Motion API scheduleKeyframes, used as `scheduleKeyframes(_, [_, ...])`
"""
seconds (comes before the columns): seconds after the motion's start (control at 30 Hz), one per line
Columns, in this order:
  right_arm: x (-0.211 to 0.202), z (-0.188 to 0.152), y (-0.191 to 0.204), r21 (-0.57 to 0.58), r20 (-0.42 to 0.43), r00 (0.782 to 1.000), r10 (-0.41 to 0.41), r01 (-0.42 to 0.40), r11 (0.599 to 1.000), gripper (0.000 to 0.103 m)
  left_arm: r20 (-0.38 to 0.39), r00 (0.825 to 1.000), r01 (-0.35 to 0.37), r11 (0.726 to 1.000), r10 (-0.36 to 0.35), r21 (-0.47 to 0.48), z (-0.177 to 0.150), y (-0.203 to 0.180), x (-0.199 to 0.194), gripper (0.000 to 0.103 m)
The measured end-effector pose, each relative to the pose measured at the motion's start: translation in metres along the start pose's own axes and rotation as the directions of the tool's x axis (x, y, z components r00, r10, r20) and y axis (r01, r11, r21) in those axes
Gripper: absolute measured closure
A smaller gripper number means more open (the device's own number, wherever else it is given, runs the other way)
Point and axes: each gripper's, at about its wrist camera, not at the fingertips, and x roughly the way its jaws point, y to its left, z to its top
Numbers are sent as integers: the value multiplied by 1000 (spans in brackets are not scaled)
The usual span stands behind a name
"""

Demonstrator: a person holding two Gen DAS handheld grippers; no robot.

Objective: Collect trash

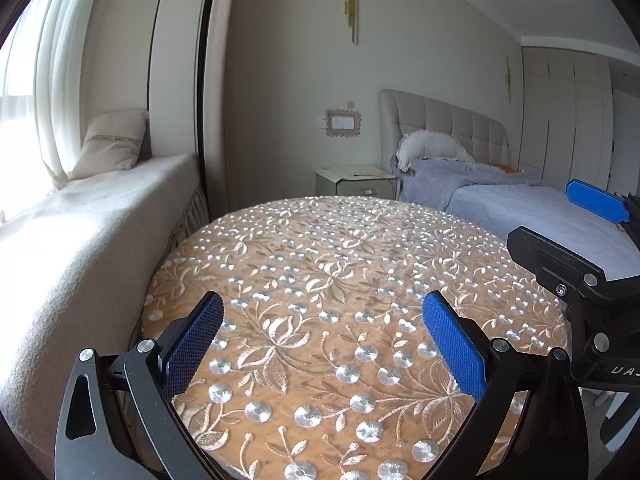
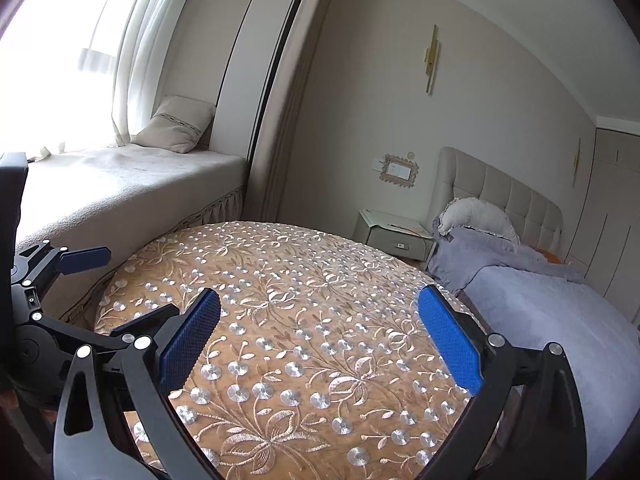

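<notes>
Both hand-held grippers, left (image 1: pixel 323 340) and right (image 2: pixel 319 338), hover spread wide and empty above the round surface (image 1: pixel 320 248) with its embroidered floral cloth. No trash shows on it in either view, so collecting looks either finished here or yet to find a target. Nearby are a window seat (image 2: pixel 132 188), nightstand (image 2: pixel 394 236) and bed (image 2: pixel 552 312).
</notes>
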Motion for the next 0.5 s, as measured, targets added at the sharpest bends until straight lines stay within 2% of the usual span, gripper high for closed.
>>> scheduleKeyframes(0.3, [-3, 0, 4, -15, 9, 1000, -14, 14, 1000, 5, -8, 1000, 9, 1000, -9, 19, 0, -3, 0, 5])
scheduleKeyframes(0.5, [-2, -2, 3, -13, 11, 1000, -26, 27, 1000, 5, 8, 1000, -18, 999, 17, 36, 0, -7, -2, 5])
